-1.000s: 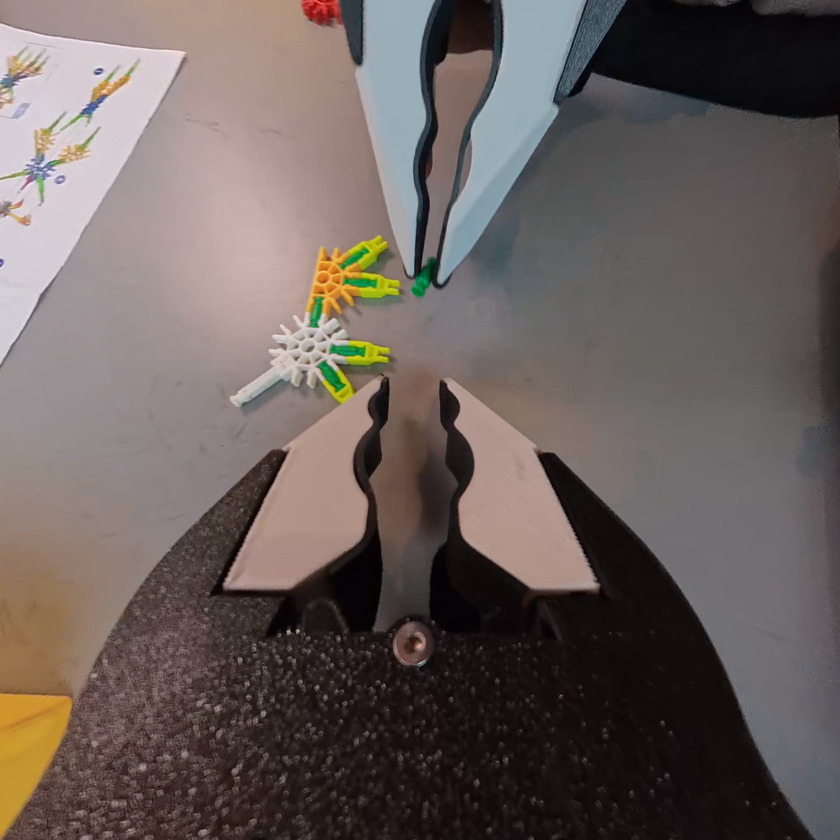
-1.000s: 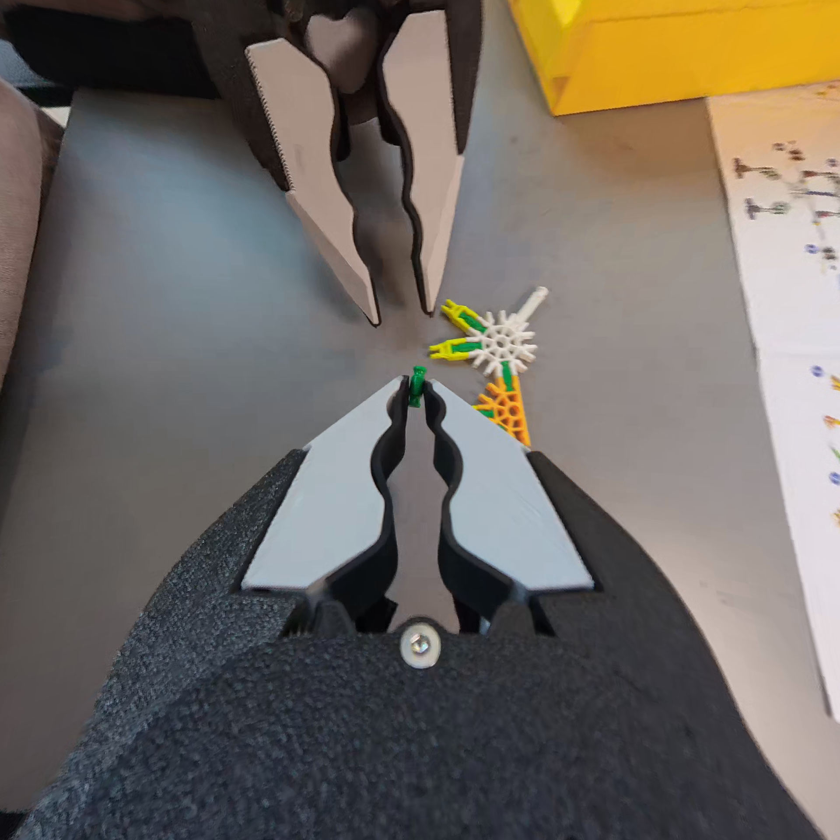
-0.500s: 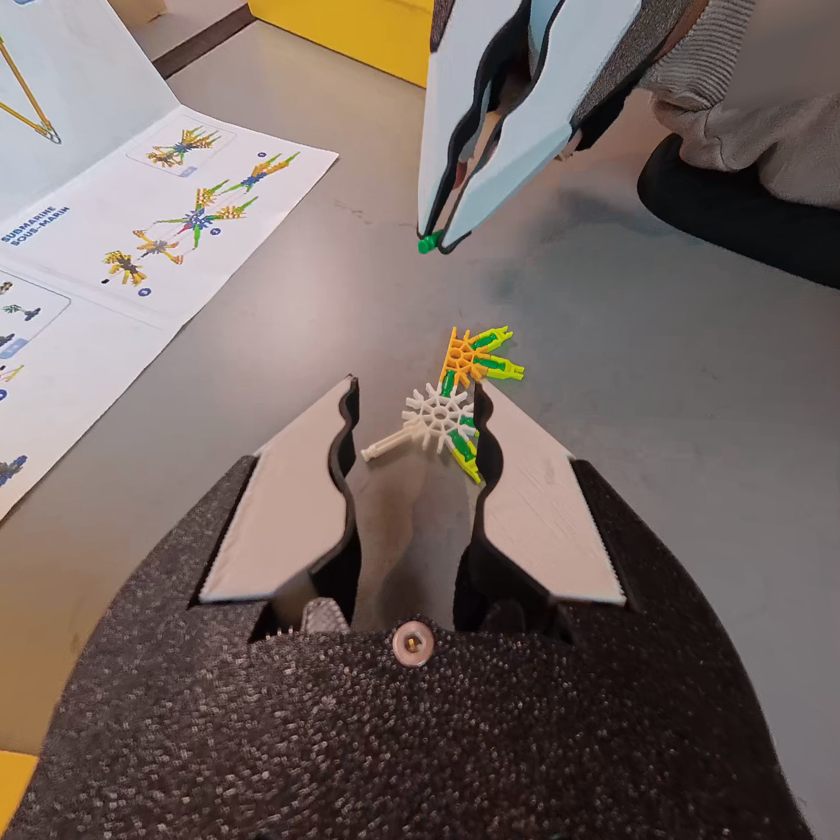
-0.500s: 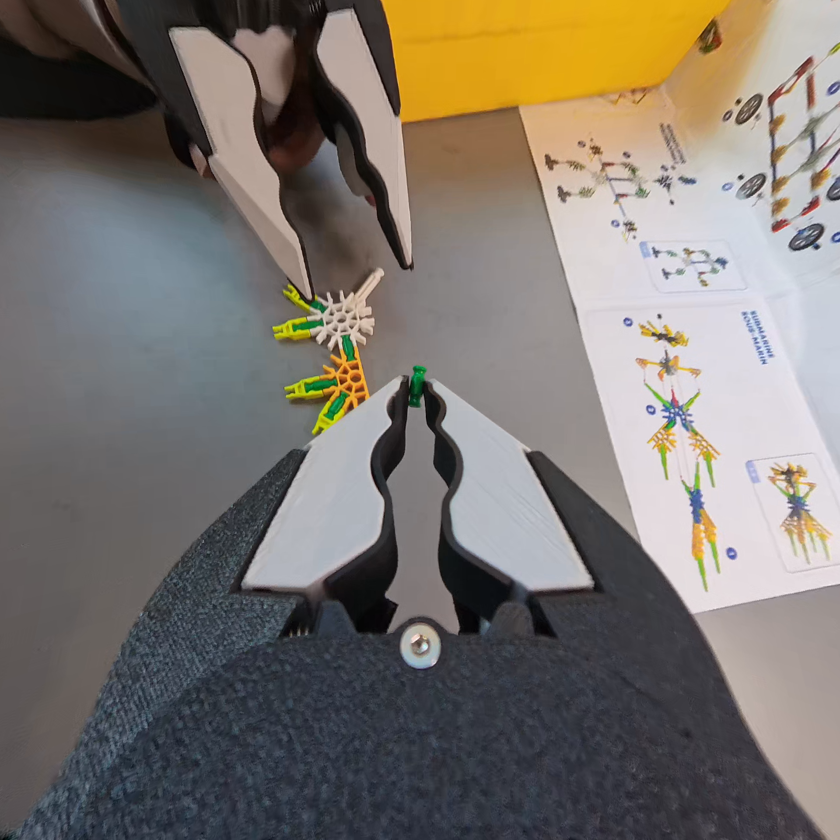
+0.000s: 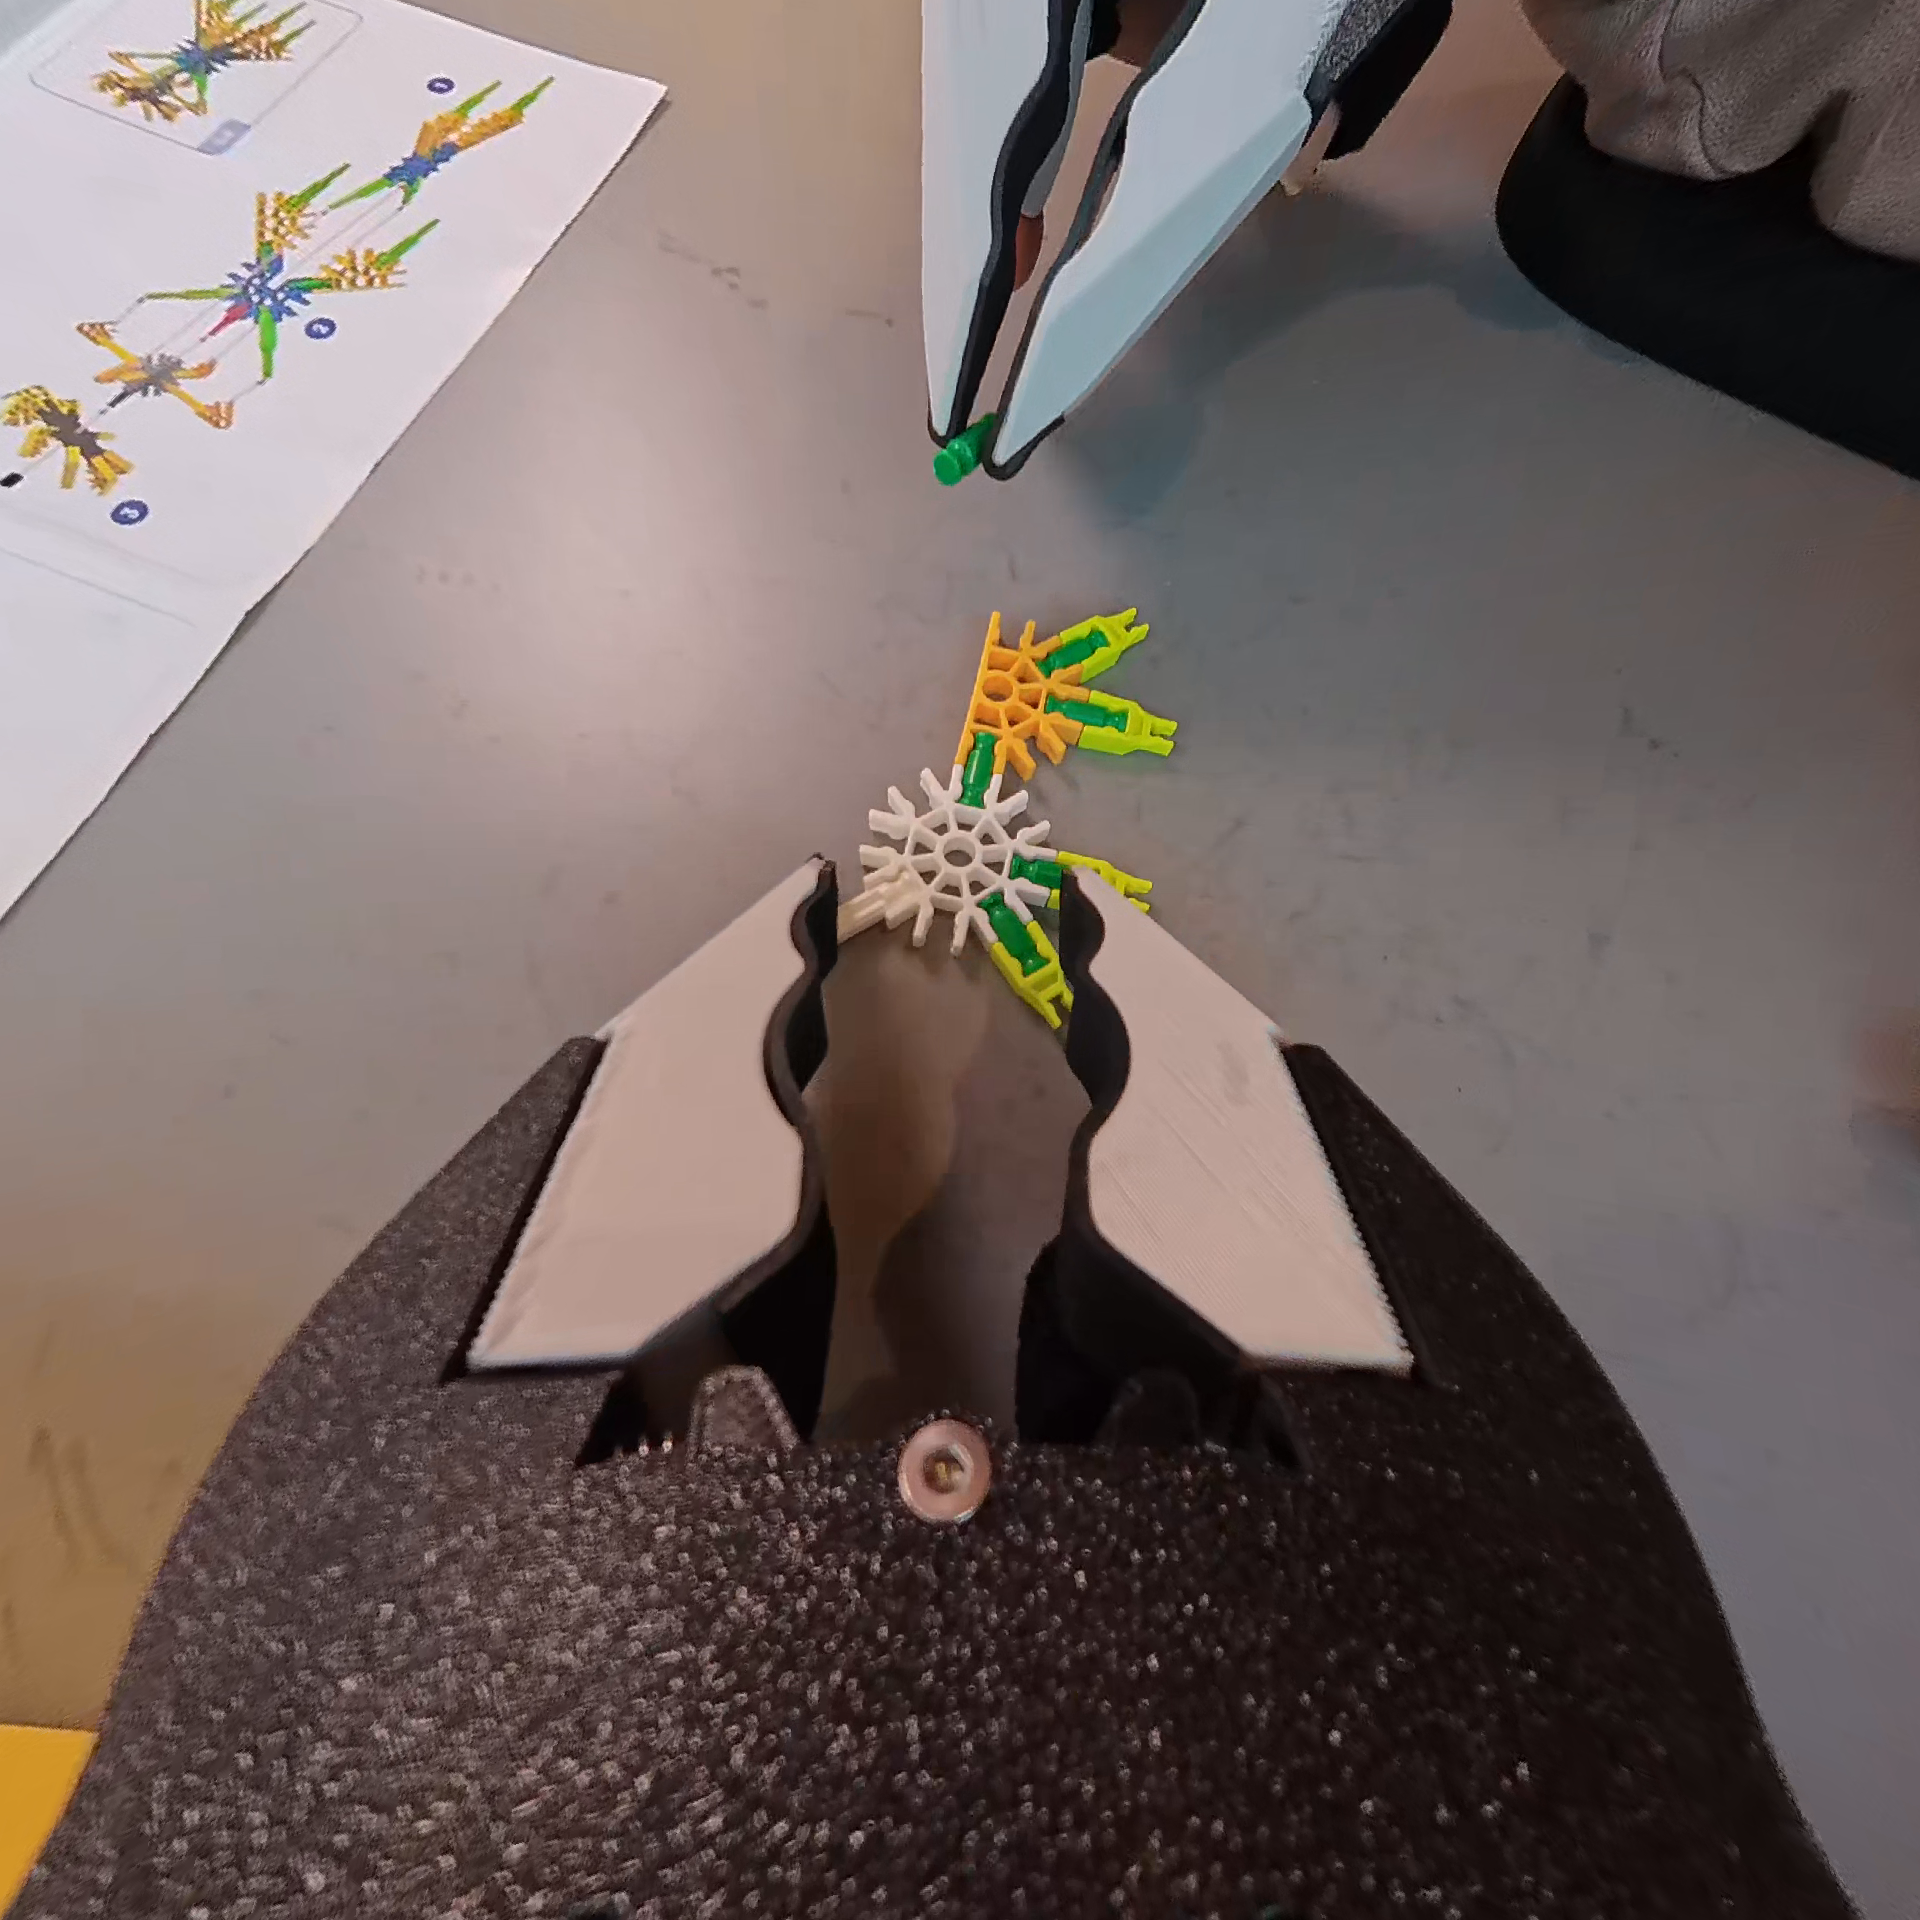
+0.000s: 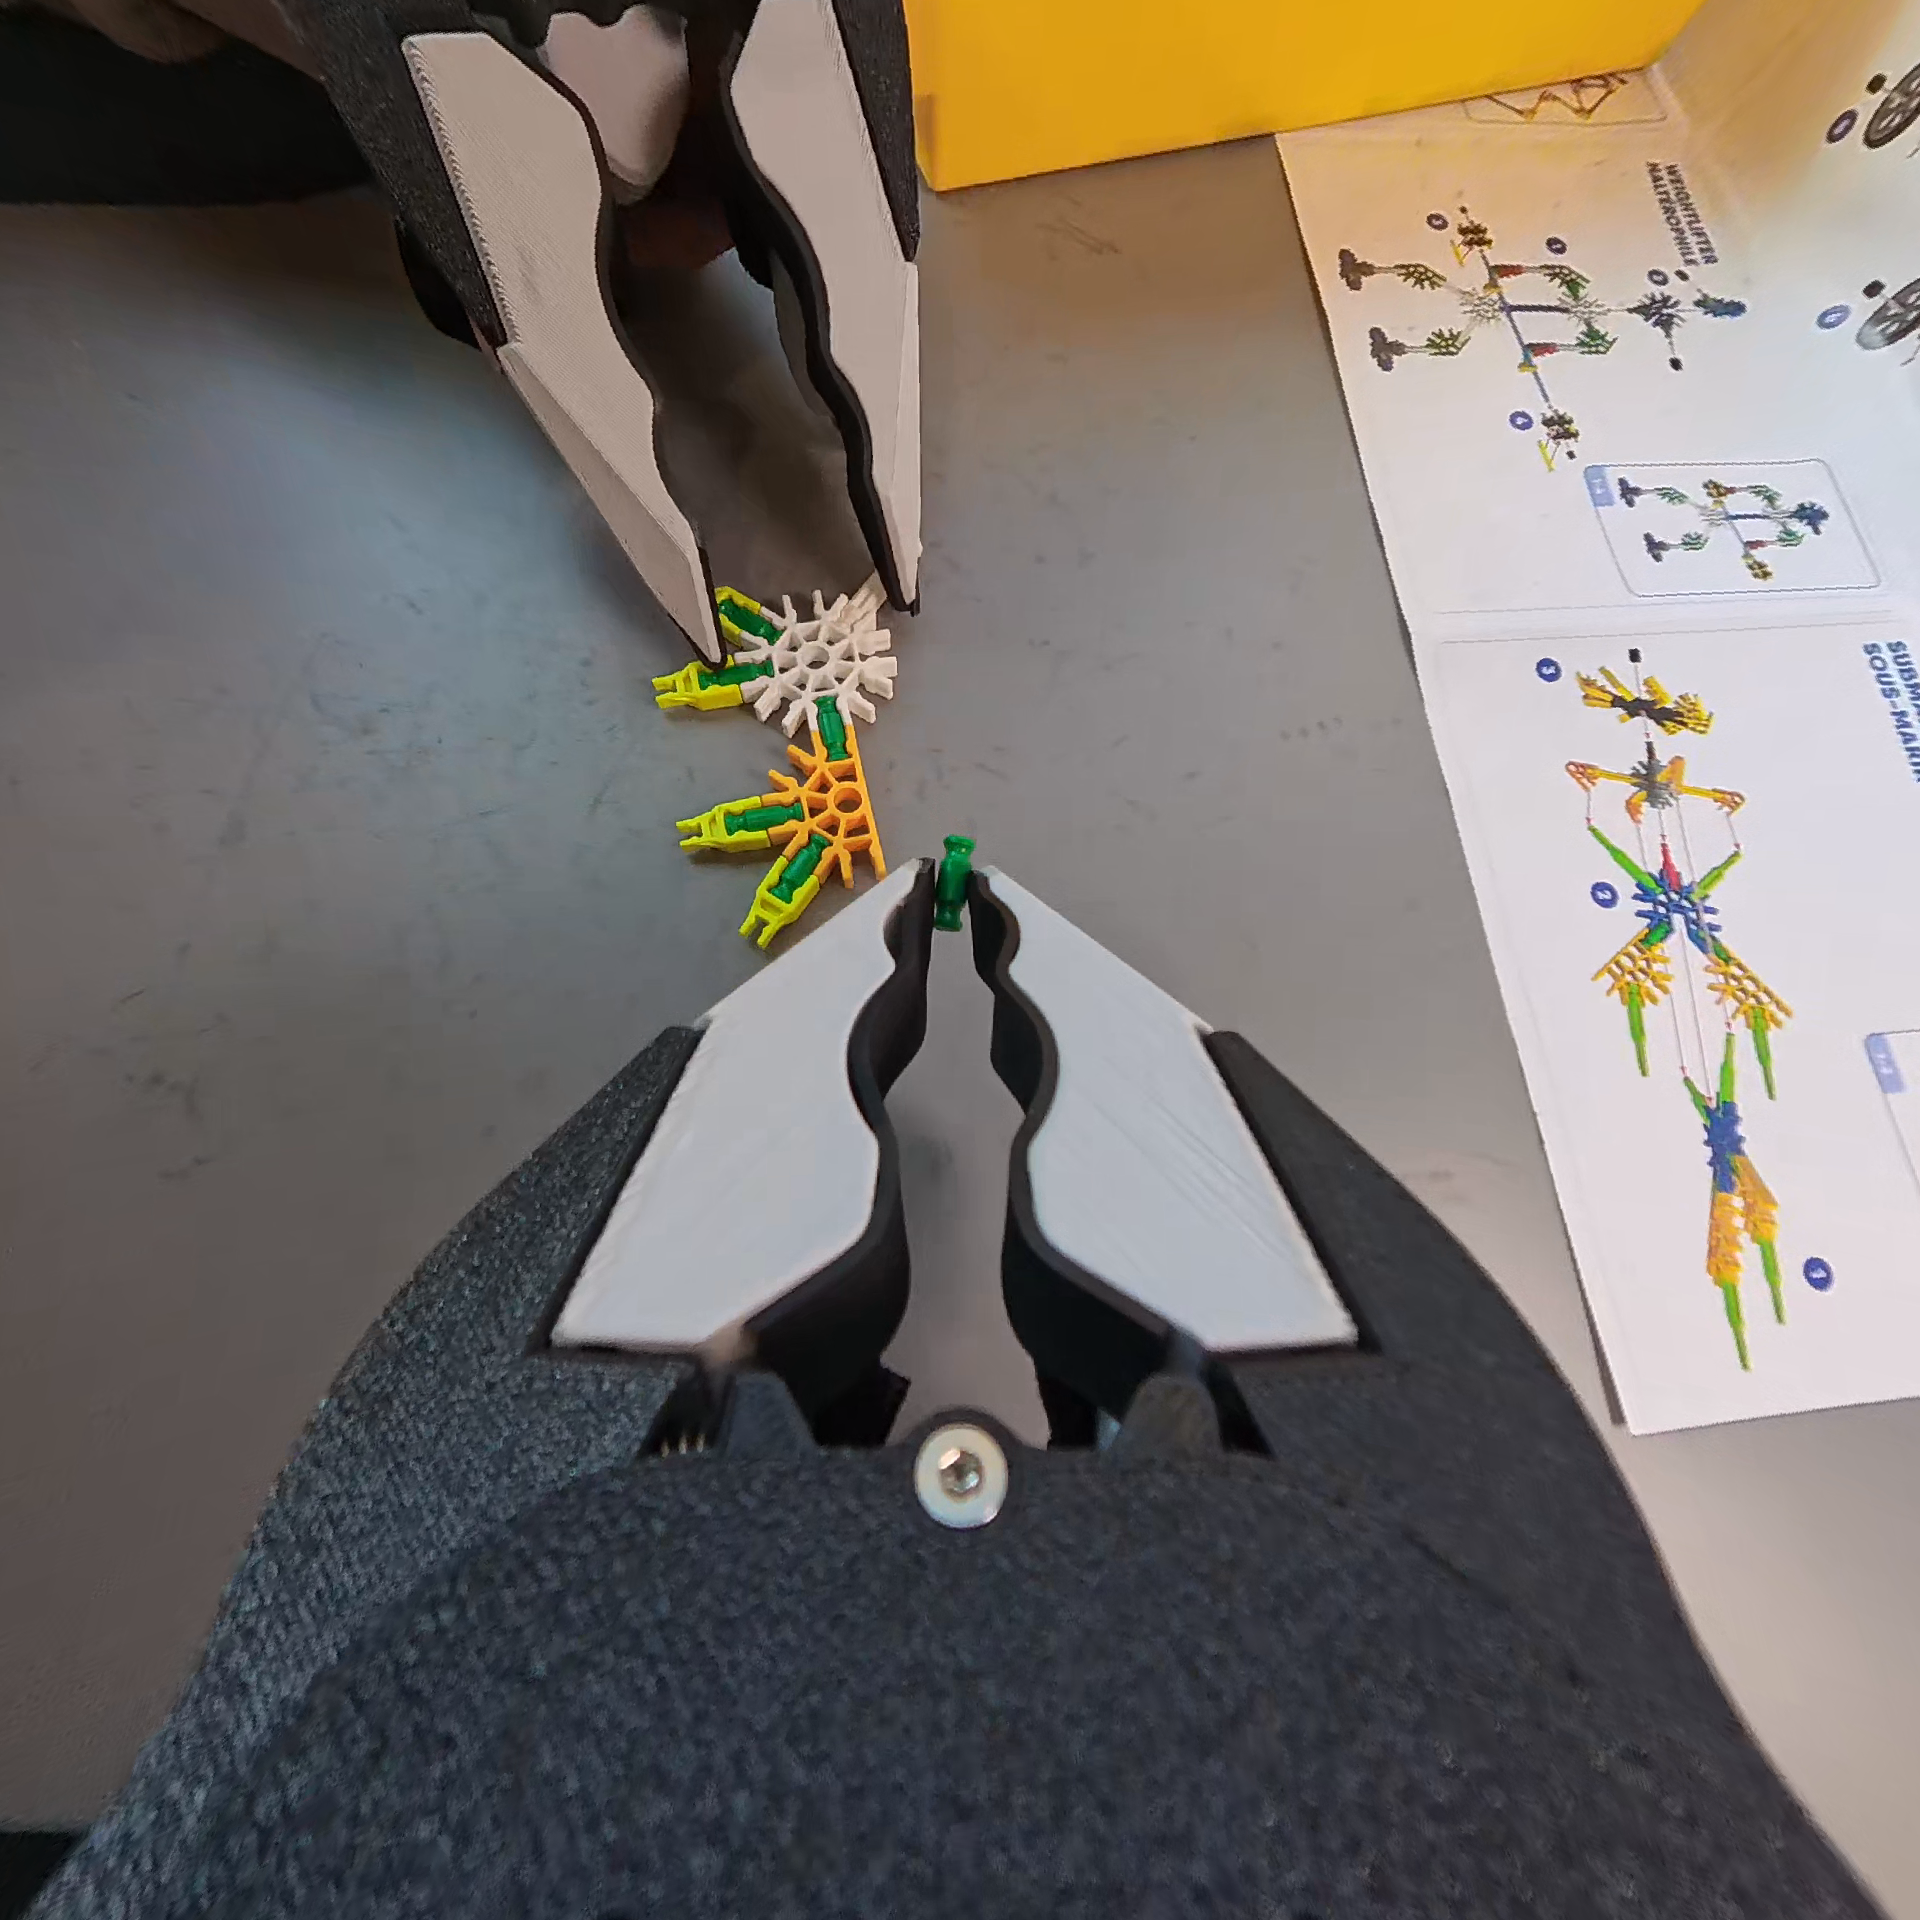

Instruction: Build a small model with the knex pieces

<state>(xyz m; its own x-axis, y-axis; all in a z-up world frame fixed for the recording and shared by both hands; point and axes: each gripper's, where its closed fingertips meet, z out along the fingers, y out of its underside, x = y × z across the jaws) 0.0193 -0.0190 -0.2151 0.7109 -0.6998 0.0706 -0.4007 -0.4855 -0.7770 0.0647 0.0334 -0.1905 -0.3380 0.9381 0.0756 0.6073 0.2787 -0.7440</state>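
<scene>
A small toy assembly lies flat on the grey table: a white snowflake connector joined by a green rod to an orange fan connector, with green rods and yellow-green clips sticking out. It also shows in the right wrist view. My left gripper is open, its tips on either side of the white connector and low at the table. My right gripper is shut on a short green rod and holds it just beside the orange connector. The rod also shows in the left wrist view.
A white instruction sheet lies on the table to one side; it shows in the left wrist view too. A yellow box stands at the far edge. A person's sleeve is behind the right gripper. Across from one pair of fingers to the other is roughly 8 cm.
My left gripper has moved forward and opened wide around the white connector. My right gripper, still holding the green rod, has lifted, swung aside, then come close to the orange connector.
</scene>
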